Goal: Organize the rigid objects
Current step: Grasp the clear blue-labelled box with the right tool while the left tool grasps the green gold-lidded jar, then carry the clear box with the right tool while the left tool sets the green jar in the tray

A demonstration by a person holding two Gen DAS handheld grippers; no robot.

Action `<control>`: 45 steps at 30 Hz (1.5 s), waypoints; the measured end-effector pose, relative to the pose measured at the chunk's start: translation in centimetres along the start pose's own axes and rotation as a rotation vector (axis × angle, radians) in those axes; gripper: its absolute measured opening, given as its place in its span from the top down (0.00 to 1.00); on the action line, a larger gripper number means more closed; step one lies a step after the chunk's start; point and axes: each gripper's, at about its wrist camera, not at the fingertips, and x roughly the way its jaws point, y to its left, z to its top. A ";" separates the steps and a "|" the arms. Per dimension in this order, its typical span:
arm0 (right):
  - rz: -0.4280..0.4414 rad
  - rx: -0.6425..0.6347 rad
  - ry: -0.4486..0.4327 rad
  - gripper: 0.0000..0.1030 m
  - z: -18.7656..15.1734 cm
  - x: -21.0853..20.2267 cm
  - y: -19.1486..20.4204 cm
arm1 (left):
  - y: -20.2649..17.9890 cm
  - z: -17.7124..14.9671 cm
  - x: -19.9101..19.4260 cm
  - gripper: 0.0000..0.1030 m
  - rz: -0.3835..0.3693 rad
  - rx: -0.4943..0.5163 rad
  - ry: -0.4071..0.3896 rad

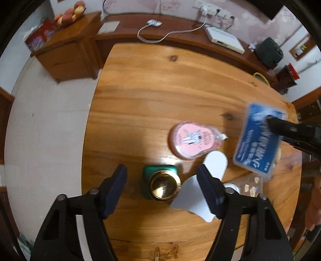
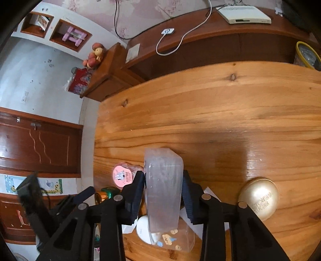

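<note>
My left gripper [image 1: 162, 182] is open above a green jar with a gold lid [image 1: 162, 185] that stands between its fingers on the wooden table [image 1: 150, 100]. A pink oval case [image 1: 193, 139] lies beyond it. My right gripper [image 2: 163, 192] is shut on a clear plastic box [image 2: 163, 184] with a blue label [image 1: 257, 138] and holds it above the table. Below it lie a clear packet with small stickers [image 2: 172, 239] and a white round object [image 2: 143, 228]. A gold round compact [image 2: 259, 197] lies at the right.
White paper pieces [image 1: 192, 196] lie by the jar. A dark sideboard [image 2: 220, 40] with a white device [image 2: 243, 15] and cables stands behind the table. A small wooden cabinet [image 1: 66, 50] stands at the left. The table's left edge drops to a pale floor [image 1: 50, 130].
</note>
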 end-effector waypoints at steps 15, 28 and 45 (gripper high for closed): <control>-0.024 -0.018 0.049 0.66 -1.5 1.1 2.1 | -0.5 -0.5 1.5 0.57 0.049 -0.003 0.042; 0.022 -0.027 -0.057 0.67 -5.0 -5.7 3.7 | 0.2 -2.0 -5.6 0.57 -0.070 -0.064 -0.031; -0.082 -0.098 -0.124 0.67 -26.5 -16.8 5.9 | -8.4 -18.6 -16.6 0.57 -0.095 0.408 -0.083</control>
